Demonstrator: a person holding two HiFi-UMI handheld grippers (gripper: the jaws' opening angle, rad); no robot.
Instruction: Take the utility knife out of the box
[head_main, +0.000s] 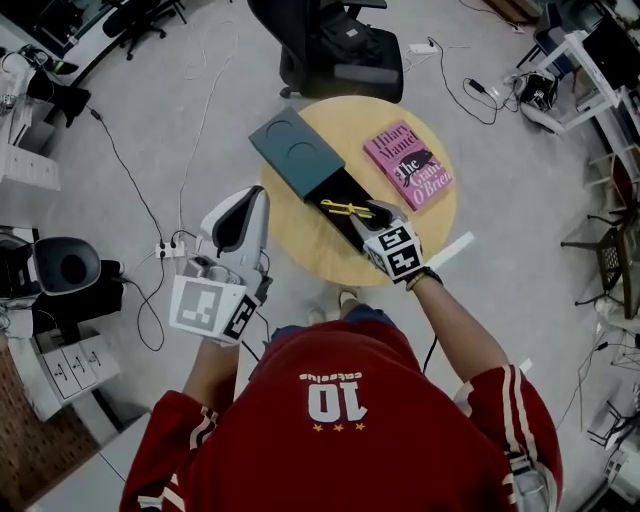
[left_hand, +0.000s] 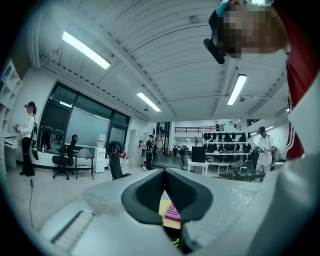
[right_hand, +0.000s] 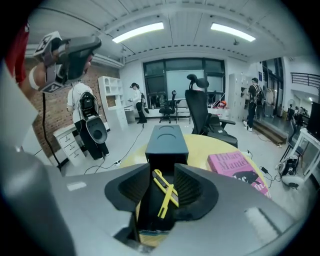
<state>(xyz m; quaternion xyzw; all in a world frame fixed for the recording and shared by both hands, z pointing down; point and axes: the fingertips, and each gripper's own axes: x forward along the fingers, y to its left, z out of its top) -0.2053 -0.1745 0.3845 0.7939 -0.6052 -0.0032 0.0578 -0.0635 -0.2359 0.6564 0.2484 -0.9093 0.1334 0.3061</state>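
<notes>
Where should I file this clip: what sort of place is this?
Probably an open-plan office or lab workspace: a black office chair by the round table, cables trailing over the floor, ceiling strip lights.

Items counted: one round yellow wooden table. On it, one dark teal rectangular box at 10 o'clock, one yellow utility knife, one pink book at 2 o'clock. One black office chair beyond 12 o'clock.
</notes>
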